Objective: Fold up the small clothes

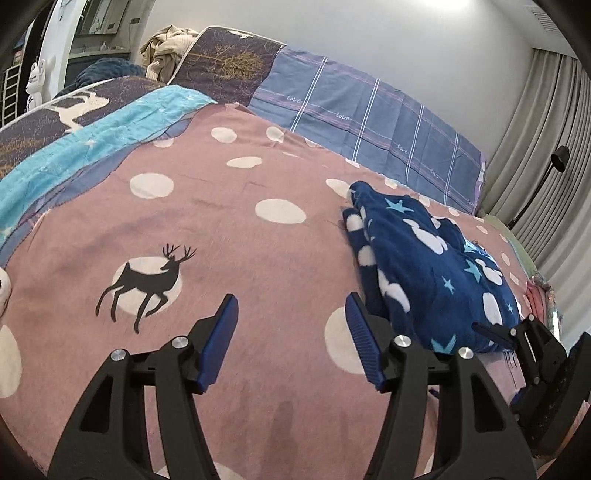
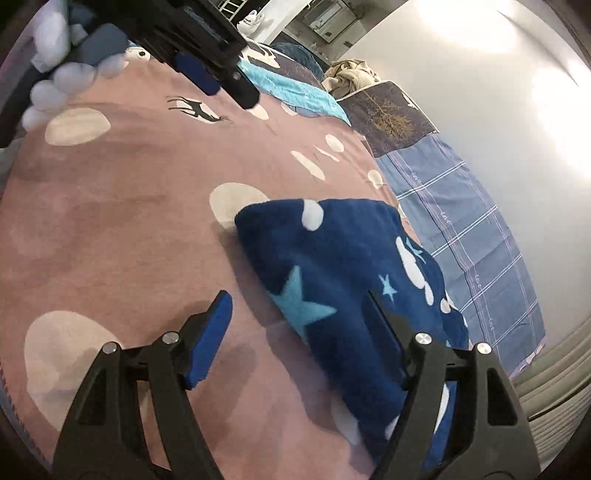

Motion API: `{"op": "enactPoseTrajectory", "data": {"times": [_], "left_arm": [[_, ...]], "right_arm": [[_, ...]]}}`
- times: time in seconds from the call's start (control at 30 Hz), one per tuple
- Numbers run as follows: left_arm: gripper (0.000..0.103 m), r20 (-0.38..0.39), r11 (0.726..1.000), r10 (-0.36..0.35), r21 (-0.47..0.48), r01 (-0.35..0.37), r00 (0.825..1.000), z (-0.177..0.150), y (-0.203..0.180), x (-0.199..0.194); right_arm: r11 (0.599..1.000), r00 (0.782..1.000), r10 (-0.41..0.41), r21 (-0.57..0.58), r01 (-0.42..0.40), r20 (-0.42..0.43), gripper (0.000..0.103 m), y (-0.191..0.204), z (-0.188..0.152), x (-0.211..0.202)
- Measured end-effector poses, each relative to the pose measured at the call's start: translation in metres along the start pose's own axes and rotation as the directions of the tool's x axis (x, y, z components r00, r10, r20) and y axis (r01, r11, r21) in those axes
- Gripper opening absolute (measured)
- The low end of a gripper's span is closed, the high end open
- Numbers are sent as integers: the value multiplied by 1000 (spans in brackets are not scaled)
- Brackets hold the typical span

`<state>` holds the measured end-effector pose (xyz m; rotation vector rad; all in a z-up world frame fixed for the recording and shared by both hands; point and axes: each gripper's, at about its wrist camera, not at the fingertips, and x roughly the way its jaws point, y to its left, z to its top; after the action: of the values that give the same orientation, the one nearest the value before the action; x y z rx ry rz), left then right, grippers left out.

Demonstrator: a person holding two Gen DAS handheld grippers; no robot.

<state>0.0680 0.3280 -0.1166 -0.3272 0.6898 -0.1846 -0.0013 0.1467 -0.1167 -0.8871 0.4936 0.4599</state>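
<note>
Navy fleece garment [image 2: 347,280] bunched on bed [image 1: 229,229] beside deer print [image 1: 147,286] | your left gripper [image 1: 291,325] and right gripper [image 2: 295,317] wide, empty | step: start; spread it flat next.

A pink bedspread [image 1: 229,229] with pale round spots and a black deer silhouette [image 1: 147,280] covers the bed. Along its far left edge lies a turquoise blanket [image 1: 92,136], and beyond that a dark quilt with a white deer and golden tree print [image 1: 225,59]. A blue-grey checked pillow [image 1: 373,122] (the word "love" is woven into its stripes) leans against the plain wall [image 1: 369,33]. A crumpled beige garment [image 1: 166,48] sits heaped behind the quilt. Grey pleated curtains [image 1: 550,147] hang at the right, with a black lamp [image 1: 557,158] before them.
</note>
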Motion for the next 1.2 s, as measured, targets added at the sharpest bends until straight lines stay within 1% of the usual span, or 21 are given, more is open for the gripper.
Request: {"op": "enactPoseTrajectory", "data": {"times": [0.1, 0.17, 0.3, 0.43, 0.5, 0.53, 0.57, 0.6, 0.63, 0.7, 0.77, 0.83, 0.87, 0.9, 0.93, 0.97, 1.03, 1.1, 1.13, 1.2], "left_arm": [[61, -16, 999, -11, -31, 10, 1000, -1, 8, 8], [61, -24, 998, -32, -49, 31, 999, 1, 11, 14], [61, -39, 993, -101, -65, 99, 994, 5, 8, 29], [61, -70, 985, -164, -60, 160, 984, 18, -1, 52], [61, -92, 972, -230, -71, 224, 969, 32, -6, 70], [61, -101, 965, -260, -76, 253, 960, 37, -8, 76], [62, -117, 951, -305, -83, 297, 945, 46, -12, 87], [62, -134, 940, -340, -86, 331, 931, 53, -16, 98], [63, -151, 928, -372, -89, 362, 916, 59, -21, 108], [63, -203, 901, -434, -115, 419, 878, 71, -31, 136], [63, -259, 890, -456, -150, 431, 851, 79, -40, 167], [63, -317, 894, -447, -172, 413, 836, 81, -50, 197], [60, -333, 889, -457, -182, 419, 825, 81, -54, 205], [51, -340, 879, -477, -203, 432, 811, 81, -58, 212], [32, -335, 869, -494, -227, 440, 802, 82, -60, 216], [27, -325, 859, -509, -246, 448, 797, 85, -65, 215], [24, -283, 843, -536, -233, 485, 796, 96, -75, 203], [24, -252, 840, -543, -186, 510, 801, 109, -95, 184], [23, -244, 839, -544, -162, 519, 803, 115, -106, 176], [23, -237, 835, -548, -99, 542, 802, 127, -138, 158]], "right_arm": [[1000, 1000, -10, 4, 10, -21, 74, -3, 2, 12], [1000, 1000, -8, -1, 8, -24, 74, 2, 6, 17], [999, 1000, -5, -32, 4, -25, 74, 12, 13, 25], [999, 999, -21, -32, 20, -25, 75, 11, 32, 47], [997, 998, -56, -47, 55, -14, 70, 12, 39, 57], [998, 998, -54, -40, 53, -12, 50, 12, 42, 62], [999, 999, -38, -22, 37, -20, 30, 10, 43, 65], [1000, 999, -23, 4, 23, -32, 29, 8, 44, 68], [999, 1000, -20, 37, 20, -20, 23, 4, 43, 65], [996, 1000, -7, 88, 8, -3, 20, -4, 43, 58], [987, 1000, 15, 160, -16, 9, 19, -17, 44, 53], [975, 999, 35, 221, -38, 18, 18, -29, 45, 50], [970, 999, 37, 240, -41, 23, 18, -33, 46, 47], [966, 999, 35, 255, -41, 28, 17, -36, 46, 46], [961, 999, 30, 272, -38, 35, 17, -41, 46, 44], [958, 999, 23, 285, -33, 39, 17, -44, 46, 42], [946, 999, 10, 323, -27, 53, 16, -55, 44, 35], [925, 997, -4, 379, -27, 80, 16, -65, 41, 23], [907, 995, -14, 419, -30, 101, 16, -73, 38, 13], [878, 990, -40, 478, -29, 132, 16, -88, 34, -2]]}}
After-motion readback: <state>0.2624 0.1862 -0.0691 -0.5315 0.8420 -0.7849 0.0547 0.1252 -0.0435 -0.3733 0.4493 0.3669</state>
